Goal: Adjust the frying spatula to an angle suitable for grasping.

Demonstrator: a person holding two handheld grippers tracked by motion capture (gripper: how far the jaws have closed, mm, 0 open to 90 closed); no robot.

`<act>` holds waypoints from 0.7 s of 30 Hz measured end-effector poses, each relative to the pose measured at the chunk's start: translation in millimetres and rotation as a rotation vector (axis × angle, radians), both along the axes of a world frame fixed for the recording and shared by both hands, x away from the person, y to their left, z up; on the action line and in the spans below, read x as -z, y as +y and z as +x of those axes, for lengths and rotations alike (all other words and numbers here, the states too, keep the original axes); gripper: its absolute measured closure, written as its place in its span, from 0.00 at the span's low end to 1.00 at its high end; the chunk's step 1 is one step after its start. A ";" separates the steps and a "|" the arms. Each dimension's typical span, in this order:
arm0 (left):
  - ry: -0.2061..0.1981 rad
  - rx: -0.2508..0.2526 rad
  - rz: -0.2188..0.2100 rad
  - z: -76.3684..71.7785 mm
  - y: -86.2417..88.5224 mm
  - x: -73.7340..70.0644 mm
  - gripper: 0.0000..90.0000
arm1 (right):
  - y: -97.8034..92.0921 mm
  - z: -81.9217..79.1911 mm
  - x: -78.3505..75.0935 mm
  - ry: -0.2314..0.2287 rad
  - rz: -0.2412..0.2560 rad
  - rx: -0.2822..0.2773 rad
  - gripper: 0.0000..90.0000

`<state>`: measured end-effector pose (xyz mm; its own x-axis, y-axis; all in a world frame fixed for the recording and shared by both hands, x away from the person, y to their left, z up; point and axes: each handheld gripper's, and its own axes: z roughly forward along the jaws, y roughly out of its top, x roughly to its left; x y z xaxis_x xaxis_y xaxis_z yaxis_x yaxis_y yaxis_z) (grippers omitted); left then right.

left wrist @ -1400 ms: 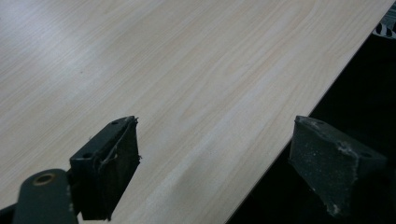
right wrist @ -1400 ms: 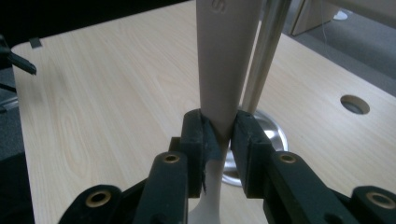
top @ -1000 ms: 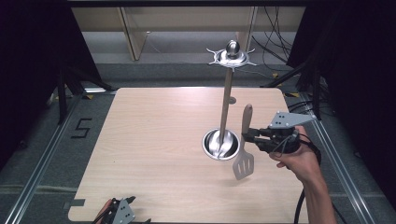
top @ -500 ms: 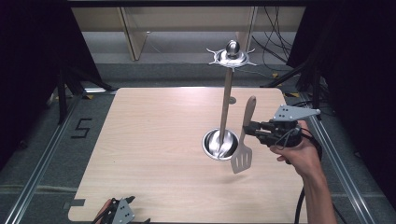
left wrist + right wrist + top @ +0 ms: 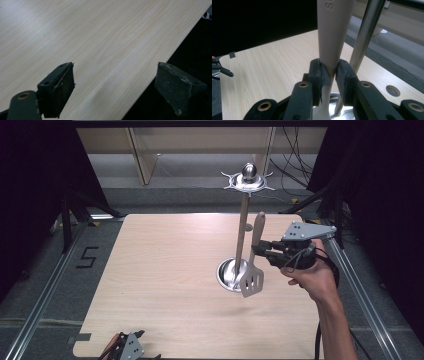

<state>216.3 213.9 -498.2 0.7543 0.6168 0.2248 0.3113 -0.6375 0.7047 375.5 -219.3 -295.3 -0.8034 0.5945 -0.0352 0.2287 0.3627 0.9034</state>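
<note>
A slotted spatula with a beige handle hangs upright above the wooden table, blade down. My right gripper is shut on its handle, just right of a metal utensil stand. The stand has a round steel base, a tall pole and a spiked hook ring on top. The spatula's handle tip reaches partway up the pole. My left gripper rests at the table's near edge, with its pads wide apart and nothing between them.
The table edge runs under the left gripper, with dark floor beyond. Metal rails flank the table on both sides. A small round hole sits in the tabletop near the stand. Cables lie on the floor at the back.
My right gripper has lifted the spatula higher and slightly left, closer to the stand's pole. The left gripper has stayed put.
</note>
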 end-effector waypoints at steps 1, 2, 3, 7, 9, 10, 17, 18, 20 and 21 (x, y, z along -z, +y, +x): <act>0.003 -0.006 -0.003 -0.4 -0.3 0.3 0.17 | 0.4 0.5 -2.5 -0.007 -0.003 0.002 0.84; 0.004 -0.013 -0.008 -1.1 -0.7 0.5 0.17 | 1.6 0.7 -4.1 -0.012 -0.005 -0.001 0.84; 0.002 -0.005 -0.003 -0.5 -0.4 0.2 0.17 | 3.8 0.0 -5.7 -0.015 0.000 0.011 0.84; 0.004 -0.012 -0.004 -0.4 -0.8 0.9 0.17 | 8.2 1.0 -14.1 -0.017 -0.018 0.010 0.84; 0.003 -0.026 -0.024 -1.5 -1.7 1.8 0.17 | 9.7 0.9 -17.9 -0.023 -0.028 0.013 0.84; 0.005 -0.015 -0.009 -0.6 -1.1 1.2 0.17 | 12.2 1.2 -19.4 -0.025 -0.017 0.020 0.84; 0.004 -0.031 -0.026 -1.2 -1.9 2.1 0.17 | 18.5 4.2 -28.9 -0.026 -0.022 0.024 0.84; 0.004 -0.016 -0.017 -0.8 -1.5 1.4 0.17 | 18.2 4.8 -30.9 -0.015 -0.037 0.011 0.84; 0.005 -0.005 -0.006 -0.5 -0.9 0.7 0.17 | 20.5 5.7 -32.7 -0.015 -0.040 0.011 0.84; 0.003 -0.005 -0.005 -0.3 -0.8 0.7 0.17 | 22.7 5.4 -32.6 -0.018 -0.030 0.033 0.84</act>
<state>216.0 213.1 -498.9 0.7520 0.6215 0.2195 0.3166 -0.6326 0.7068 380.9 -196.6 -262.7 -0.7825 0.6190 -0.0677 0.2245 0.3818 0.8966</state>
